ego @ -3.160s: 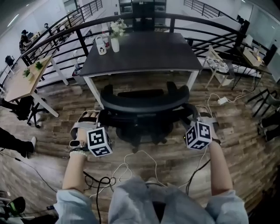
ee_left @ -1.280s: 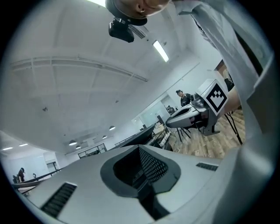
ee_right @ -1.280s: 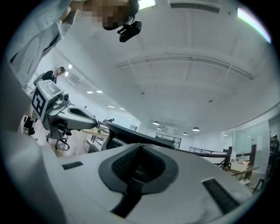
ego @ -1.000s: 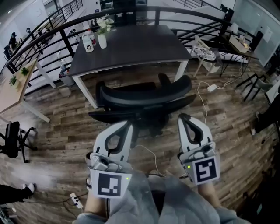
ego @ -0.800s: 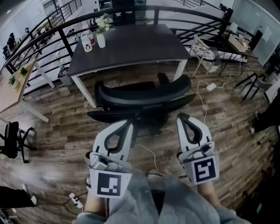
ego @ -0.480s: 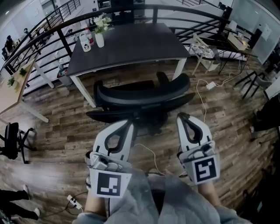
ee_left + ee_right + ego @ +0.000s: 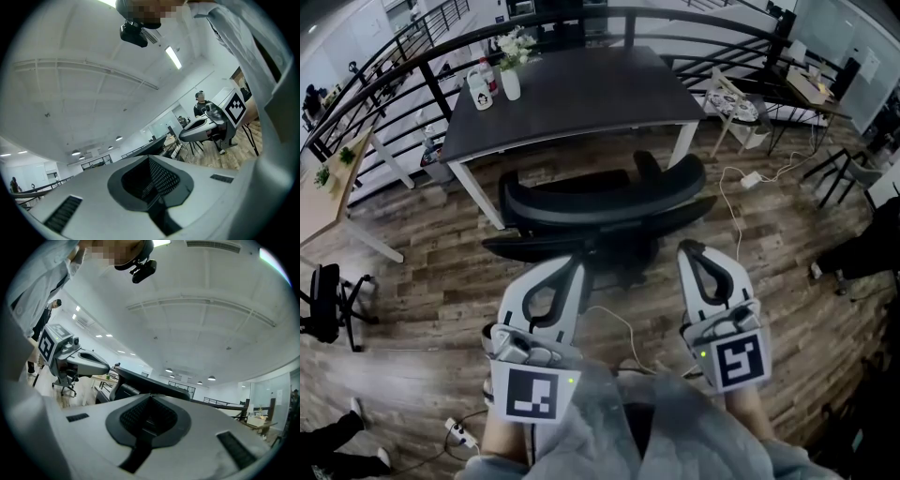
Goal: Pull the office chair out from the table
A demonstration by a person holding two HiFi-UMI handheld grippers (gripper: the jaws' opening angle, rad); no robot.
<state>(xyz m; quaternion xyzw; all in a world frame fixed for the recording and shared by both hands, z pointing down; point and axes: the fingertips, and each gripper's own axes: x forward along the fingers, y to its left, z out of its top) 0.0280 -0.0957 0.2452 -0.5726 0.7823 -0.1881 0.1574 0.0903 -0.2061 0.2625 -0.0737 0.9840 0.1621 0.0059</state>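
As my left claw (image 7: 573,267) and right claw (image 7: 688,253) are both pressed together on nothing, the office chair (image 7: 600,208) stands unheld straight ahead, between them and the surface (image 7: 581,94). Its backrest runs crosswise, neither claw clearly nearer. On the surface, a vase (image 7: 511,82) holds white flowers (image 7: 514,44).

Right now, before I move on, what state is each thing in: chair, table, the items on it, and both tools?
Office chair: upright, in front of the table, backrest toward the person, touched by neither tool.
Table: standing, items at its far left corner.
Vase: upright, holding flowers.
White jug: upright beside the vase.
Left tool: shut, empty.
Right tool: shut, empty.
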